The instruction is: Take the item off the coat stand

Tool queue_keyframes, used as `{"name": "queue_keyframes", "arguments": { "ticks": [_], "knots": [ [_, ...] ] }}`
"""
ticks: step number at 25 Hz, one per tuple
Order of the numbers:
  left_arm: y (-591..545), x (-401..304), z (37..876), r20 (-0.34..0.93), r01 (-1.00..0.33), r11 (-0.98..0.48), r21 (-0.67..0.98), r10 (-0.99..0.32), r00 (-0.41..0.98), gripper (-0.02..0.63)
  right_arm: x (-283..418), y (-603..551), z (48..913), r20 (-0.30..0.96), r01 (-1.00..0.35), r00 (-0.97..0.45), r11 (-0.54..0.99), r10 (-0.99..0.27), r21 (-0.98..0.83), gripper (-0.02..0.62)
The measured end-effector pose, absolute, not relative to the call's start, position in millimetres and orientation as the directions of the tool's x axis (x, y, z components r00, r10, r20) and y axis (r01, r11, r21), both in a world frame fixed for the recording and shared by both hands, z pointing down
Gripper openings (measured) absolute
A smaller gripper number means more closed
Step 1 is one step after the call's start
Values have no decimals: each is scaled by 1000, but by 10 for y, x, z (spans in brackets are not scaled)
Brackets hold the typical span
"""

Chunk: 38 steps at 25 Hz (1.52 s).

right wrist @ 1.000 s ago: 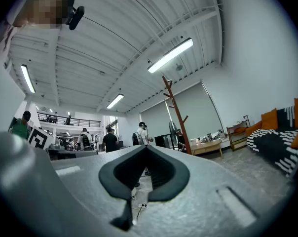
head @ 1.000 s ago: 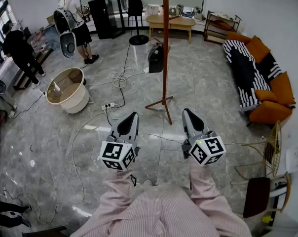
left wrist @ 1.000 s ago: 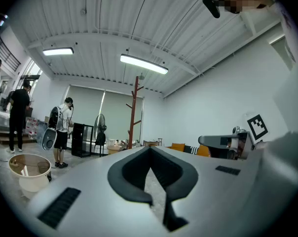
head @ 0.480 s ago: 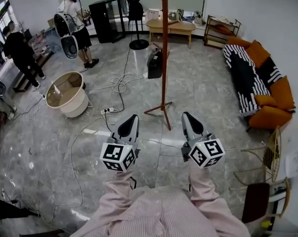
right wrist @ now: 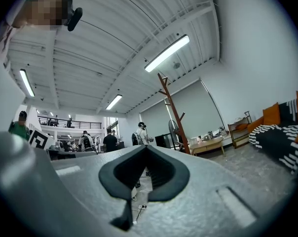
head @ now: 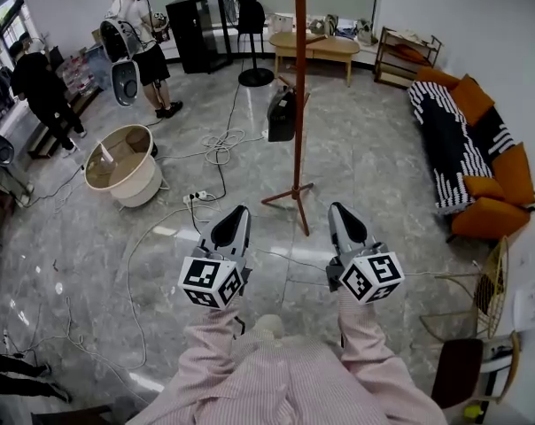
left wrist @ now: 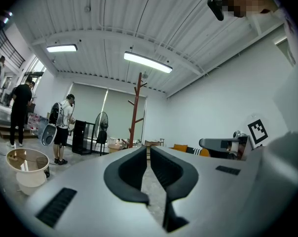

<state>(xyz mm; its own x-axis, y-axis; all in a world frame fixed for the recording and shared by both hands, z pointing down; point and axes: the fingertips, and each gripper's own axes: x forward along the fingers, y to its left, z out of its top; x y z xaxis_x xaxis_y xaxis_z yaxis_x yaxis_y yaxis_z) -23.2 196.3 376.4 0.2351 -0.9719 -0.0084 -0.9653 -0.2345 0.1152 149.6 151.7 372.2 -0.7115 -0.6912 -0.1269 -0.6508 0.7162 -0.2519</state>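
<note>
Partly off-frame: coat stand (head: 298, 104)

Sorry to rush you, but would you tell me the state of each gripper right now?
Left gripper: closed, holding nothing.
Right gripper: closed, holding nothing.

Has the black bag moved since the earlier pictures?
No. The black bag still hangs close to the left of the coat stand, as before.

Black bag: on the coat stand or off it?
On. The black bag hangs from a low peg of the coat stand, close beside the pole and above the stand's feet.
</note>
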Motion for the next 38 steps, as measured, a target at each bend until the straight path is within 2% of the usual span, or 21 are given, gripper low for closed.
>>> {"name": "queue_keyframes", "arguments": {
  "ticks": [13,16,38],
  "knots": [
    [1280,-461,3920,31,-963,-225,147,-972,232,6,1253,861,3878,-102,-644,-717,712,-689,-280,5],
    [981,-513,3974,37,-956,-243,163,-967,253,74,1175,594,3935,-93,-648,-715,706,-693,-284,5],
    [-1217,-1190,4166,103,-927,-323,194,-932,346,156,303,-1306,4159,-33,-672,-696,667,-717,-321,5]
  ]
}}
